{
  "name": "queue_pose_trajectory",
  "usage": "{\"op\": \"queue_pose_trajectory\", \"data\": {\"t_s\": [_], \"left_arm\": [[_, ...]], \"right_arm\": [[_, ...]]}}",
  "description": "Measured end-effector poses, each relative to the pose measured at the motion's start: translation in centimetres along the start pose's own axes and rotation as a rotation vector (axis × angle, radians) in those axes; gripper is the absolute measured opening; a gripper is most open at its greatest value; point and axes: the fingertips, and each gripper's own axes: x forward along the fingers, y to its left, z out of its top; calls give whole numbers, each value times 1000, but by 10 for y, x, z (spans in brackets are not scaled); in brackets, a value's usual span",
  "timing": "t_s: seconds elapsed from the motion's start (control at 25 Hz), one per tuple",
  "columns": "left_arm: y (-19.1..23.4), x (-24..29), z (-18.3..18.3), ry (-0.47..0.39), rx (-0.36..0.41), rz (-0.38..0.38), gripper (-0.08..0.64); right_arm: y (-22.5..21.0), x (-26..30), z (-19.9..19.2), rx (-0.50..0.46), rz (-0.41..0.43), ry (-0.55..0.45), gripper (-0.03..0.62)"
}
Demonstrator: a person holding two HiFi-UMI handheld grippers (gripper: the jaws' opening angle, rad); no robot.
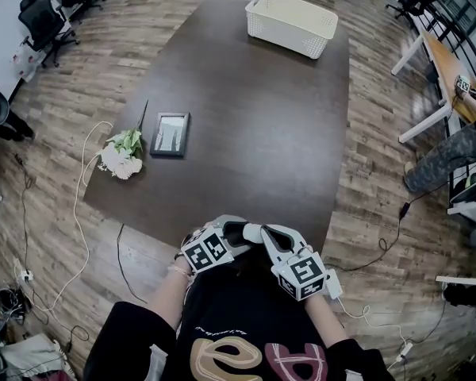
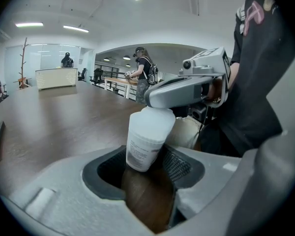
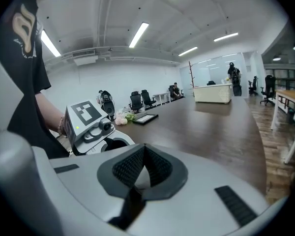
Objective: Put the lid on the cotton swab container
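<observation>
My left gripper [image 2: 147, 163] is shut on the lower part of a white cotton swab container [image 2: 146, 139], which leans to the left between the jaws. Over the container's top end reaches my right gripper [image 2: 163, 102], where the white lid [image 2: 155, 114] sits. In the right gripper view my right gripper [image 3: 141, 168] is shut on a white sliver, the lid [image 3: 140, 178]. Whether the lid is fully seated I cannot tell. In the head view my left gripper [image 1: 236, 230] and right gripper [image 1: 271, 236] meet just off the near edge of the dark table [image 1: 254, 117], close to my body, and hide the container.
On the table a white basket [image 1: 292, 22] stands at the far end. A framed picture [image 1: 170, 133] and a bunch of flowers [image 1: 123, 153] lie at the left edge. Cables run over the wooden floor [image 1: 79, 213]. Office chairs [image 1: 44, 18] stand far left.
</observation>
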Motion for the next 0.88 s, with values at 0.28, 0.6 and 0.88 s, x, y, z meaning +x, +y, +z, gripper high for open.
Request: {"op": "queue_pose_trajectory", "data": {"t_s": [0.28,0.6,0.88], "left_arm": [[1,1,0,2,-12,2,232],[1,0,-4,10,-62,10,235],[-11,-22,0,-76,-203,31,233]], "right_arm": [[1,0,1,-69,-80,-59,8],[3,1,-1,-78,-136,-78,6],[1,-1,0,-54,-124,-91,8]]}}
